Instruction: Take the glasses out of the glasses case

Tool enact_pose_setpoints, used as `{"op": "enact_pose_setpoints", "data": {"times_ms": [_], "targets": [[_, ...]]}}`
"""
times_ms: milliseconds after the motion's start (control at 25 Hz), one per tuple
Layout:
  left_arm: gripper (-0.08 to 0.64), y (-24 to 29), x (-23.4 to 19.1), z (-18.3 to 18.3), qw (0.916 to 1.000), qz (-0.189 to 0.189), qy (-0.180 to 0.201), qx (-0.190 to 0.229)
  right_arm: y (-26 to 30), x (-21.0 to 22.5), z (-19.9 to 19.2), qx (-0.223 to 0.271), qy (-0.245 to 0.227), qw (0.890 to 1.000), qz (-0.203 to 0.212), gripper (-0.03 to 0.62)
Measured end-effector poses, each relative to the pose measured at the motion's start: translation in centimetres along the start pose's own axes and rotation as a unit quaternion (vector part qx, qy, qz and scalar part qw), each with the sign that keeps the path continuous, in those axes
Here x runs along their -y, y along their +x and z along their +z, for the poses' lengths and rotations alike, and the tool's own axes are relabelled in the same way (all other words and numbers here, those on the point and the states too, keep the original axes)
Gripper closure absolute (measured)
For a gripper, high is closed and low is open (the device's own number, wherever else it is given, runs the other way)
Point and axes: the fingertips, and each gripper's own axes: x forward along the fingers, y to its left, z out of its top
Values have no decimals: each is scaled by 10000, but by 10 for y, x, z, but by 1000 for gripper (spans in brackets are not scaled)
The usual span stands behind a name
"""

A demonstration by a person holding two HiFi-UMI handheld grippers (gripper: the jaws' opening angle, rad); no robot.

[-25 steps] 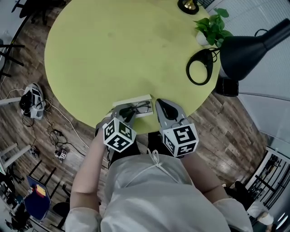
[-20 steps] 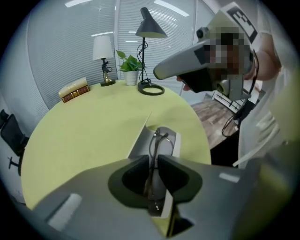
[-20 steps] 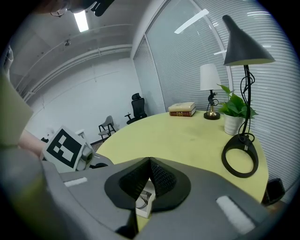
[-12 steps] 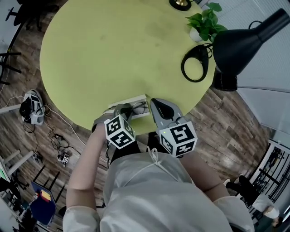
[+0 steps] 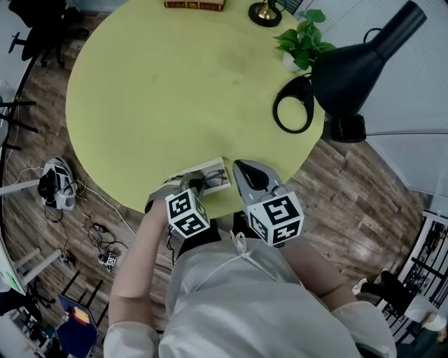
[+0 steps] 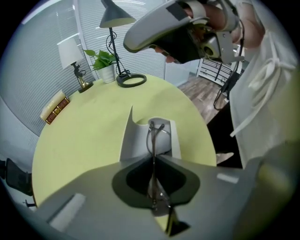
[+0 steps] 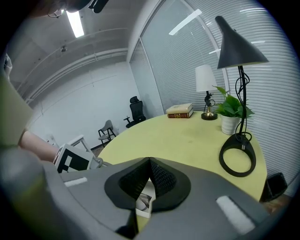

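Note:
A white glasses case (image 5: pixel 207 168) lies open near the front edge of the round yellow-green table (image 5: pixel 175 91). Dark thin-framed glasses (image 5: pixel 213 181) rest in it. In the left gripper view, my left gripper (image 6: pixel 153 160) is shut on the glasses (image 6: pixel 153 136), whose frame runs between the jaws and out over the case (image 6: pixel 133 138). In the head view the left gripper (image 5: pixel 188 186) sits at the case's near left end. My right gripper (image 5: pixel 242 168) is just right of the case, jaws shut with nothing between them (image 7: pixel 149 162); the case (image 7: pixel 144 202) shows below them.
A black desk lamp (image 5: pixel 350 63) with a ring base (image 5: pixel 292 105) stands at the table's right edge beside a potted plant (image 5: pixel 297 40). Books (image 5: pixel 194 5) and a brass lamp foot (image 5: pixel 264 12) are at the far edge. Cables and chairs lie on the wooden floor.
The head view has drifted, so the table sits lower and more of its far edge shows. Both grippers stay by the case, the left one still closed on the glasses.

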Motion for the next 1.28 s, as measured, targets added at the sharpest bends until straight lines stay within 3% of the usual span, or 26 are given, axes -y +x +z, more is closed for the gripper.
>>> {"op": "enact_pose_setpoints", "data": {"times_ms": [440,720,840,920,1040,1160,1280], "targets": [[543,-26,-21,15,9973,566,168,444,-15,-2,16,166,-134,9998,10,592],[543,-63,-28,29,9918,931,-145,865,-24,-8,32,330,-294,9990,92,592],[543,-82,-33,35,9845,1170,-468,1221,-27,-13,39,416,-360,9984,133,592],[543,-96,-39,38,9744,1357,-886,1561,-28,-16,43,463,-411,9980,156,592],[543,-121,-51,39,9495,1655,-1663,2086,-29,-21,51,529,-492,9972,212,592],[543,-149,-62,41,9163,1970,-2304,2617,-30,-28,59,595,-589,9961,294,592],[543,-183,-74,50,8760,2247,-2781,3237,-30,-34,71,686,-718,9943,386,592]]}}
